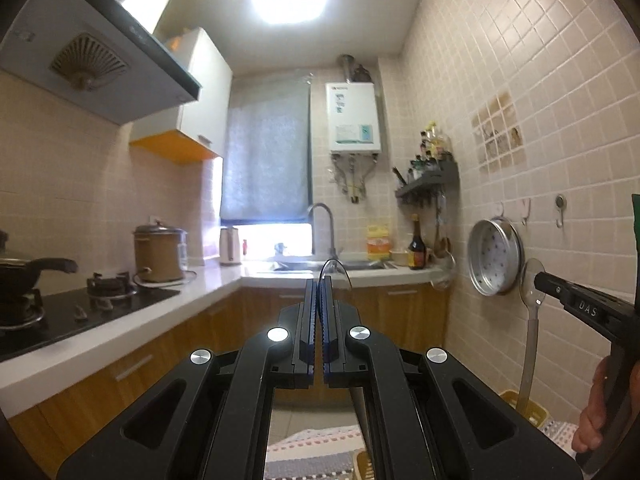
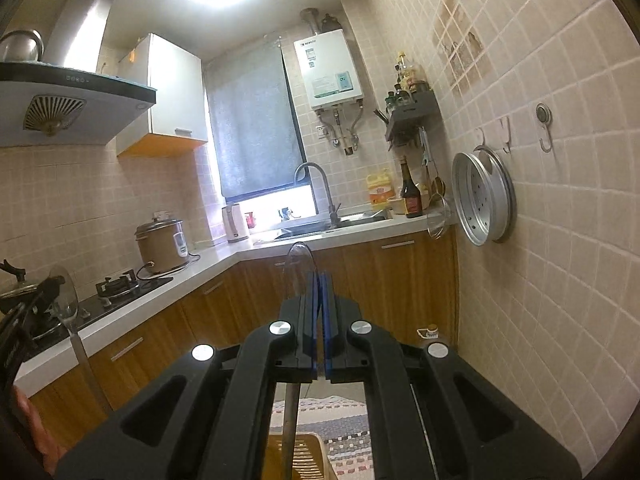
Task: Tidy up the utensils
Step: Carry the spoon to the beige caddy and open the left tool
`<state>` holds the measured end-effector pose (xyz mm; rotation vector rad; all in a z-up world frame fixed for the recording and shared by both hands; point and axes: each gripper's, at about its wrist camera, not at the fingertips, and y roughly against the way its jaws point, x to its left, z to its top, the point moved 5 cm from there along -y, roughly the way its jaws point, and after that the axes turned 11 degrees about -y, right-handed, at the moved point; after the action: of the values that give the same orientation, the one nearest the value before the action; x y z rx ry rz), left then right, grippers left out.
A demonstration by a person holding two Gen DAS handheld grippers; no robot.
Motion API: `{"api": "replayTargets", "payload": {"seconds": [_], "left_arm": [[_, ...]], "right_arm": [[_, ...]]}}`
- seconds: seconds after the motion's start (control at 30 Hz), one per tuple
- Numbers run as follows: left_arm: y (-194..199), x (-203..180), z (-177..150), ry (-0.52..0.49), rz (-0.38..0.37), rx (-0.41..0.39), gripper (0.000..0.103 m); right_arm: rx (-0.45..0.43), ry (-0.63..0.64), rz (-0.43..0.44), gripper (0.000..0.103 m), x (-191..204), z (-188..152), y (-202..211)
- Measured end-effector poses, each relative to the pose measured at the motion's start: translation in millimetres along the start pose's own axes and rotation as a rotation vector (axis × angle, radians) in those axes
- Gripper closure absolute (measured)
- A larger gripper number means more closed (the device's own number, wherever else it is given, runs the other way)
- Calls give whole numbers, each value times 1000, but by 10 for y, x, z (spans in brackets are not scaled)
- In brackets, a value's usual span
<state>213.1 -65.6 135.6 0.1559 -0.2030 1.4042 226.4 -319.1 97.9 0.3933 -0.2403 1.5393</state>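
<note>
We hold 2 clear plastic spoons upright above a yellow slotted basket [image 2: 304, 456] at 6 o'clock. Our left gripper [image 1: 319, 280] is clamped on one spoon [image 1: 335, 268]; our right gripper [image 2: 319, 280] is pinched tight on the other spoon [image 2: 298, 268]. The tiled wall [image 2: 560, 280] runs close at 3 o'clock, the counter edge [image 2: 120, 320] at 9.

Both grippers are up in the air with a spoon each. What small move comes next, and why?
Probably carry the right gripper toward the free wall hook. It is shut on a clear spoon held upright, bowl up, and the left gripper grips another spoon, so neither is stowed yet.
</note>
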Motion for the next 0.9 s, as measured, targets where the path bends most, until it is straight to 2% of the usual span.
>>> {"api": "replayTargets", "payload": {"seconds": [0.23, 0.37, 0.57, 0.6, 0.63, 0.67, 0.7, 0.73, 0.83, 0.9], "left_arm": [[-70, -34, -153, 16, 7, 14, 103], [-47, -110, -193, -29, 27, 11, 103], [3, -179, -249, -41, 25, 29, 100], [38, -171, -256, -34, 26, 35, 95], [64, -163, -256, -32, 28, 37, 80], [113, -148, -249, -27, 24, 35, 71], [175, -127, -235, -17, 21, 30, 56], [242, -102, -217, -9, 24, 21, 49], [412, -58, -134, 1, 21, 10, 49], [545, -15, -74, 16, 14, 4, 49]], "right_arm": [[-45, 80, -33, 102, 127, -108, 72], [-74, 134, -50, 102, 183, -187, 104], [-77, 134, -37, 101, 175, -297, 194], [-66, 131, -34, 101, 172, -307, 222], [-58, 129, -29, 101, 172, -306, 238], [-50, 125, -20, 101, 174, -315, 280], [-48, 124, -18, 101, 179, -317, 306], [-39, 126, -14, 101, 192, -323, 348], [-14, 119, 0, 100, 215, -326, 458], [1, 101, 18, 94, 227, -306, 550]]}}
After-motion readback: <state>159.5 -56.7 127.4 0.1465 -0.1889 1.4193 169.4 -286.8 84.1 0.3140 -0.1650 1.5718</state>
